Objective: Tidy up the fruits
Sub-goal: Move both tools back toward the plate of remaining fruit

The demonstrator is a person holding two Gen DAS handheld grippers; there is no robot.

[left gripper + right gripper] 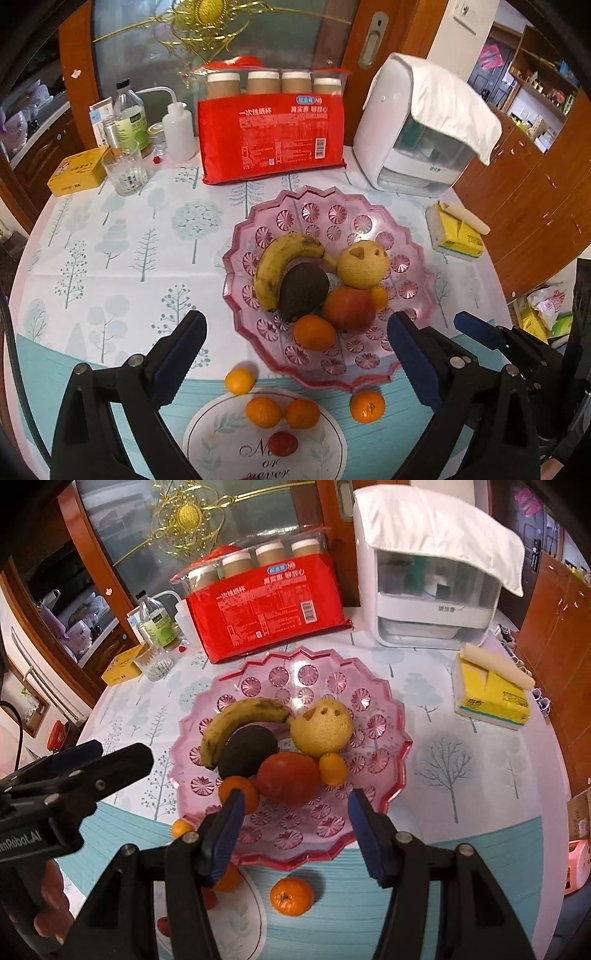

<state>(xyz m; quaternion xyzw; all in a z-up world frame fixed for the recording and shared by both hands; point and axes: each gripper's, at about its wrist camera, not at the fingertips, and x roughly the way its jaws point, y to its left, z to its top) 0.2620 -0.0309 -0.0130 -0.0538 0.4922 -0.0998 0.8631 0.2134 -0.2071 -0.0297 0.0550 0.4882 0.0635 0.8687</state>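
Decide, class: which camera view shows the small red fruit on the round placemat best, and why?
The left wrist view. There the small red fruit lies fully visible on the round placemat, below two oranges. In the right wrist view the right gripper's left finger covers that area, leaving only red slivers at the finger's edge.

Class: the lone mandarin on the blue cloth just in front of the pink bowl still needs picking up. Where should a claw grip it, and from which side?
Grip the mandarin across its widest middle, coming down from above. It sits stem-up and apart from the pink bowl, so both flanks look free for the fingers.
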